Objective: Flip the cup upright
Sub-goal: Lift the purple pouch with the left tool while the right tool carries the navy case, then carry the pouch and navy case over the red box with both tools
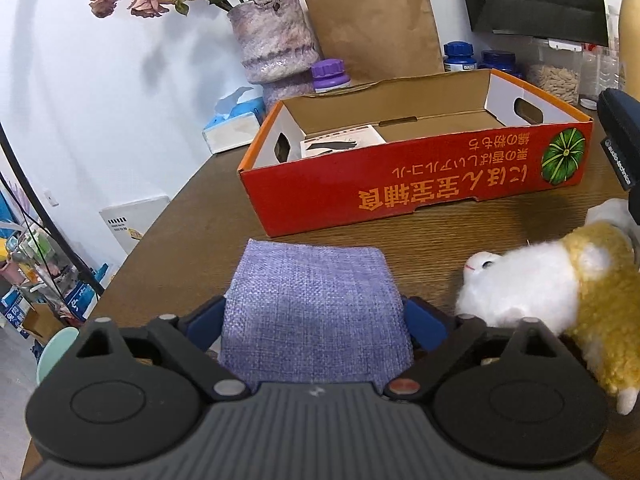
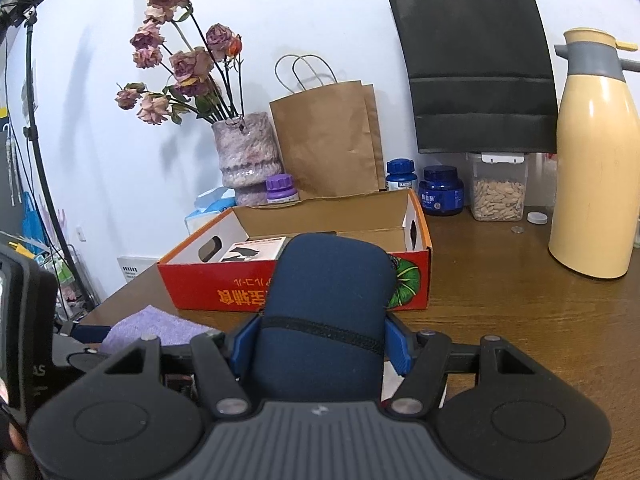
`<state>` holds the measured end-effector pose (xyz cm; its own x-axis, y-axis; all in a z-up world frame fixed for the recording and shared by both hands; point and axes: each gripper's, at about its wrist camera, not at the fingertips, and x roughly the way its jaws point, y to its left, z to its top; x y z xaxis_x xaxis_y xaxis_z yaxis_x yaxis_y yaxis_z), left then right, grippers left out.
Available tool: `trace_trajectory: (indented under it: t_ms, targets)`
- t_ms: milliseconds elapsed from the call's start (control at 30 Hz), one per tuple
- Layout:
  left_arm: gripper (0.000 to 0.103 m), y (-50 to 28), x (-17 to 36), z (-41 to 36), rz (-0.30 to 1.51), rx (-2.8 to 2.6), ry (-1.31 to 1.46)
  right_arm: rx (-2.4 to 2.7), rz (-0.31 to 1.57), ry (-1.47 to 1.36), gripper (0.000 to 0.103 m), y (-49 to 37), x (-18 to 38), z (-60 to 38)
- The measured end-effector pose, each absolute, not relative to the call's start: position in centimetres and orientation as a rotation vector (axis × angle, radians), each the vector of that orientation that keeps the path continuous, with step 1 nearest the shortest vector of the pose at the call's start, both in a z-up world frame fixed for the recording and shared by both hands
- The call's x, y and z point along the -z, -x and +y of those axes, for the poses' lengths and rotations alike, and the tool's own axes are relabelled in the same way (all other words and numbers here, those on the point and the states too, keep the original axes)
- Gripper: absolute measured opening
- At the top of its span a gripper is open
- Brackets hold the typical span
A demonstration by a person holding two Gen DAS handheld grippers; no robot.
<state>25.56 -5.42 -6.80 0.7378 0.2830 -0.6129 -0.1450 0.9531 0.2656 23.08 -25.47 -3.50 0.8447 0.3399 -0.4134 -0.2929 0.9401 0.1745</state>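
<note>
The left claw (image 1: 314, 316) has a purple fabric-covered object (image 1: 312, 304) between its fingers; whether it grips, I cannot tell. The right claw (image 2: 320, 344) grasps a dark blue pouch (image 2: 324, 312) above the surface (image 2: 520, 320).

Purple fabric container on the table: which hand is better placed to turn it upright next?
Left. The left gripper already straddles the purple fabric container, with blue fingers on both sides, though contact is unclear. The right gripper is shut on a navy zip case.
</note>
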Motion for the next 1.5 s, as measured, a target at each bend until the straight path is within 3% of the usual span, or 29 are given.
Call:
trace_trajectory:
  t_ms: [300,433,567,800,1067,1500]
  targets:
    - [0.075,-24.7,6.4,-5.3,0.667,-0.253,-0.203,-0.336,0.454,-0.102,0.063,-22.9,3.7,-25.3]
    - [0.059,-24.2,6.1,-5.2,0.651,-0.241,-0.194,-0.335,0.449,-0.092,0.063,-22.8,3.8,-25.0]
    - [0.035,-23.6,5.4,-4.8,0.636,-0.231,-0.168,-0.331,0.436,-0.083,0.063,-22.5,3.7,-24.8]
    - [0.014,-22.4,4.4,-4.1,0.625,-0.184,-0.128,-0.322,0.418,-0.085,0.063,-21.9,3.5,-24.8]
    - [0.004,-21.4,3.5,-3.6,0.618,-0.142,-0.094,-0.320,0.411,-0.100,0.063,-21.3,3.4,-24.7]
    - [0.004,-19.5,1.2,-2.9,0.572,-0.076,-0.044,-0.308,0.411,-0.138,0.063,-20.3,3.6,-24.7]
